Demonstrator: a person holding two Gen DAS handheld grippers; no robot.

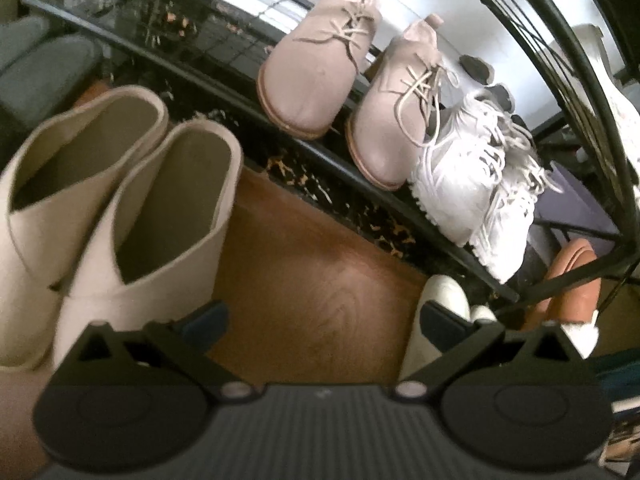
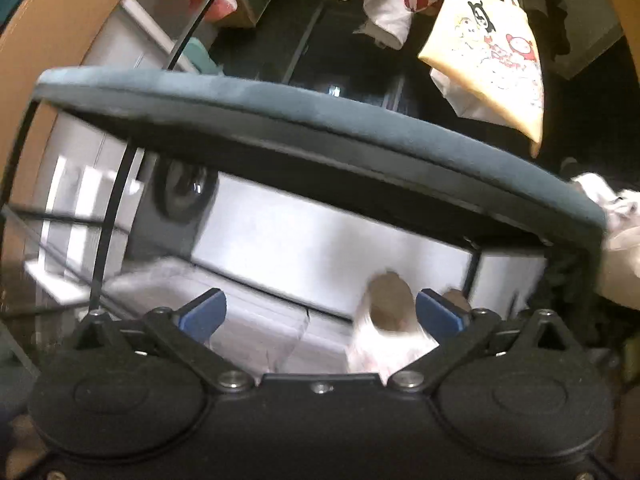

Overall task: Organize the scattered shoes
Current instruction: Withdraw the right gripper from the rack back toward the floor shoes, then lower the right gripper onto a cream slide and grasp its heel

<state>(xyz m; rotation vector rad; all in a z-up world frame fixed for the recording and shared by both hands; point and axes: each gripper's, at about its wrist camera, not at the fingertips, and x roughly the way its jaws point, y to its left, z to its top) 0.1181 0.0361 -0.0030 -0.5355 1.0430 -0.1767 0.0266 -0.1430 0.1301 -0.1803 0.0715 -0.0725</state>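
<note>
In the left wrist view a pair of cream ankle boots [image 1: 120, 216] stands on the wooden floor at the left. On the black rack shelf [image 1: 224, 96] sit two pink lace-up shoes [image 1: 320, 68] and a pair of white sneakers [image 1: 476, 184]. My left gripper [image 1: 320, 320] is open above the bare floor, just right of the boots, holding nothing. In the right wrist view my right gripper [image 2: 320, 312] is open too. A blurred pale shoe [image 2: 388, 320] lies just inside its right finger, not clamped.
Under the shelf at the right lie a white shoe [image 1: 440, 312] and an orange-brown shoe [image 1: 572, 284]. A padded grey-blue bench top [image 2: 320, 112] spans the right wrist view above the rack. A printed tote bag [image 2: 488, 48] and clothes hang behind.
</note>
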